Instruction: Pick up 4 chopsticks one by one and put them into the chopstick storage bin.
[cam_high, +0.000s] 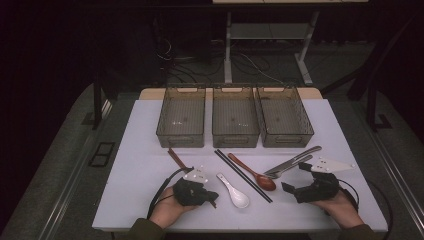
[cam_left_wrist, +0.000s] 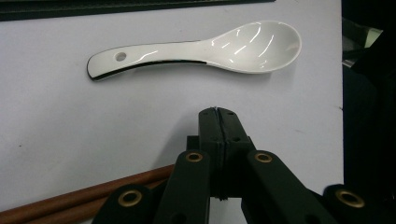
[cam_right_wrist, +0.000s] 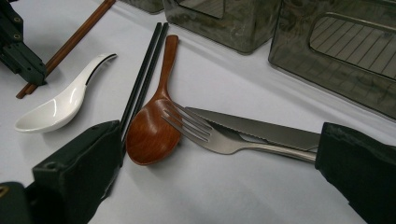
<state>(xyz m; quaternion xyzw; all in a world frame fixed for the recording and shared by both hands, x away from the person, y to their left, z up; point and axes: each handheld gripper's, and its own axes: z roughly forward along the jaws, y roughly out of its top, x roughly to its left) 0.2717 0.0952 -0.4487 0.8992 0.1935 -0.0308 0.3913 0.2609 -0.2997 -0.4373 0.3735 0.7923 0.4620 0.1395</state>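
item: my left gripper (cam_high: 212, 195), jaws pressed flat together with nothing between them, resting low on the white table (cam_high: 145, 165) near its front edge. in the left gripper view the closed tip points toward the white ceramic spoon (cam_left_wrist: 201, 49), which lies flat just beyond it, apart from it, bowl to that view's right.

item: brown chopsticks (cam_high: 176, 160), a pair, lying side by side; one end runs under my left gripper, the other reaches toward the bins.

item: my right gripper (cam_high: 295, 181), jaws spread wide, empty. in the right gripper view the two black jaws stand either side of the cutlery lying ahead, touching none of it as far as i can tell.

item: wooden spoon (cam_right_wrist: 154, 121), reddish brown, bowl nearest my right gripper, handle toward the bins.

item: black chopsticks (cam_right_wrist: 142, 79), a pair, lying alongside the wooden spoon, between it and the white ceramic spoon.

item: metal fork (cam_right_wrist: 219, 135), tines over the rim of the wooden spoon's bowl.

item: serrated knife (cam_right_wrist: 252, 126), just behind the fork, handles together near my right jaw.

item: three dark see-through bins (cam_high: 235, 117), in a row at the table's far side.
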